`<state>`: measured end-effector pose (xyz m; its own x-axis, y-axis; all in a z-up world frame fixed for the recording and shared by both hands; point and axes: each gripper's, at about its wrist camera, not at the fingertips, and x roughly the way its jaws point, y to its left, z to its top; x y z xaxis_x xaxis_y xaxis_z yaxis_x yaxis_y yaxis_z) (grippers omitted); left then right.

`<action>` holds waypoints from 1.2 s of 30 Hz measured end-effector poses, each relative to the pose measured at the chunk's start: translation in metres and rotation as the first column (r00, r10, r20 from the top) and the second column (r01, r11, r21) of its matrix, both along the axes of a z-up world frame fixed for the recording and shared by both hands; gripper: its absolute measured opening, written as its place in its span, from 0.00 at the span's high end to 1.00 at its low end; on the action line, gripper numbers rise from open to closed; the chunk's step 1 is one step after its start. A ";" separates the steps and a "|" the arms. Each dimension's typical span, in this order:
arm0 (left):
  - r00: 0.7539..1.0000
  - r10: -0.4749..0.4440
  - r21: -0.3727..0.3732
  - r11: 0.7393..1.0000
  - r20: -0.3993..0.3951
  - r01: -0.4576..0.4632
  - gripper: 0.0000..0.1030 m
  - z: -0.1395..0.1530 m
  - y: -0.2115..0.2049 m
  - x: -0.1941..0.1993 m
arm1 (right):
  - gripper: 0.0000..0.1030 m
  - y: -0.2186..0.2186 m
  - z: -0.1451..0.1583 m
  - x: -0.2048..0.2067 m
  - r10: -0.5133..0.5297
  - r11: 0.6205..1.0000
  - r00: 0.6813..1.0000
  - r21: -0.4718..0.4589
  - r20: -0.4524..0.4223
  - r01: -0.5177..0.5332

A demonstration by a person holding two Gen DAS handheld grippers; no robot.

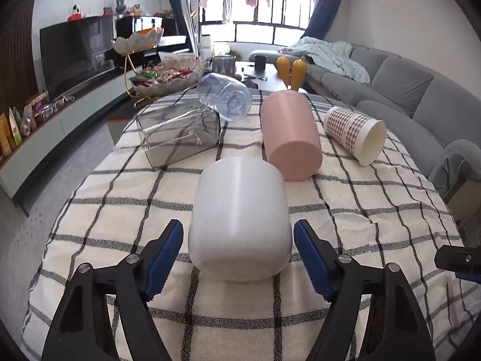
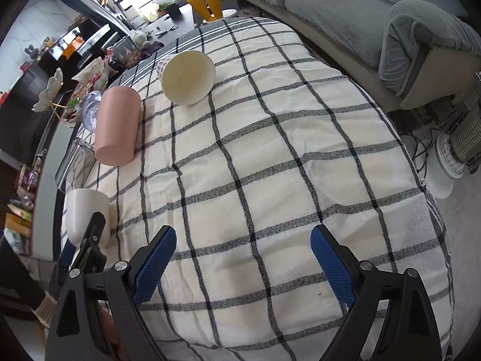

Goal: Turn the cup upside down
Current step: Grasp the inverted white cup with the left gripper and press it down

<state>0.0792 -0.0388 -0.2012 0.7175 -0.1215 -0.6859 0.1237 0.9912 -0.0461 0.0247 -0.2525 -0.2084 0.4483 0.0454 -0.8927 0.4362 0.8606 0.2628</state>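
One matte white plastic cup (image 1: 240, 219), lower centre, looks light, stiff, slightly slick; grip mid-wall. Left gripper (image 1: 239, 240) spread around it, right gripper (image 2: 243, 248) spread, empty.

Low wrist views, shared checked tablecloth (image 1: 126, 210)

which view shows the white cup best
The left wrist view: the white cup lies centred between the open left claw, whole and close. The right wrist view catches it only at the left edge, partly hidden behind that claw.
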 end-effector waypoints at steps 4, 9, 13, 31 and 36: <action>1.000 -0.010 0.011 1.000 -0.003 0.010 0.35 -0.001 -0.002 -0.001 | 0.12 0.002 0.000 0.001 0.008 1.000 1.000 0.002 -0.004 -0.008; 1.000 0.001 0.011 1.000 -0.002 -0.001 0.35 0.000 0.000 -0.001 | 0.12 0.002 0.001 0.000 0.004 1.000 1.000 -0.001 -0.003 -0.004; 1.000 -0.003 0.016 1.000 -0.001 0.003 0.36 0.001 0.000 -0.002 | 0.12 0.002 0.003 0.000 0.007 1.000 1.000 -0.008 0.005 -0.007; 0.909 -0.117 0.091 0.982 -0.399 0.167 0.36 0.042 -0.010 0.022 | 0.12 0.018 0.079 0.003 0.068 0.993 0.988 -0.105 0.140 -0.054; 0.783 -0.174 0.034 0.970 -0.597 0.242 0.36 0.041 -0.019 0.032 | 0.12 0.015 0.088 0.009 0.059 0.997 0.988 -0.050 0.140 -0.052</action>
